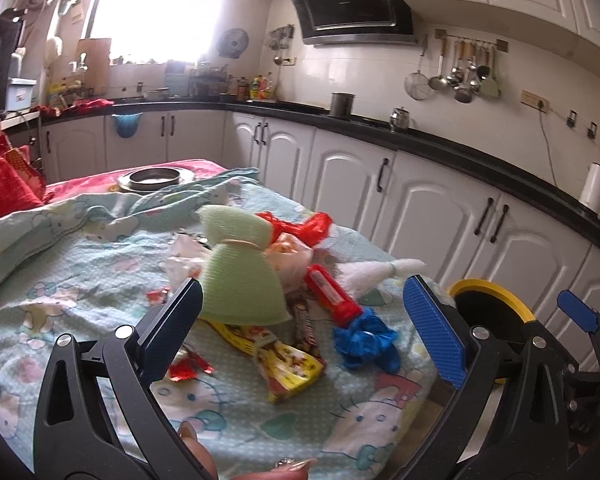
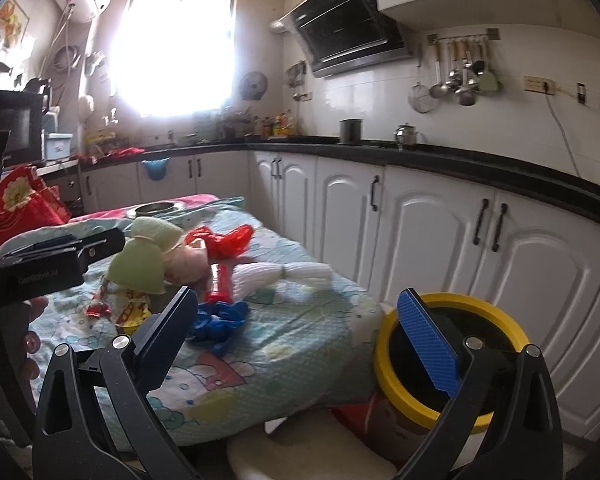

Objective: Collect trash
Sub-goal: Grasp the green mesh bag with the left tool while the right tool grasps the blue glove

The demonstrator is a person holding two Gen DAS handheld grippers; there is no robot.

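Left tool [image 1: 302, 324] spread wide, nothing between its fingers, hovering over the trash pile on the tabletop covered with a pale blue cartoon-print cloth [image 1: 80, 280]. Right tool [image 2: 298, 330] also released and empty, hanging over the tabletop edge.

Pile, left wrist view: green foam net tied at its middle [image 1: 240, 276] at 12 o'clock of the gap, red cylindrical wrapper [image 1: 332, 292] at 1 o'clock, crumpled blue plastic [image 1: 366, 342] at 3 o'clock, yellow printed snack packet [image 1: 288, 364] at 6 o'clock. Red plastic bag [image 1: 304, 226] and white foam net [image 1: 380, 270] farther back.

Yellow-rimmed black bin [image 2: 452, 360] stands beside the tabletop, at 3 o'clock from the right tool, behind its blue-padded finger [image 2: 428, 344].
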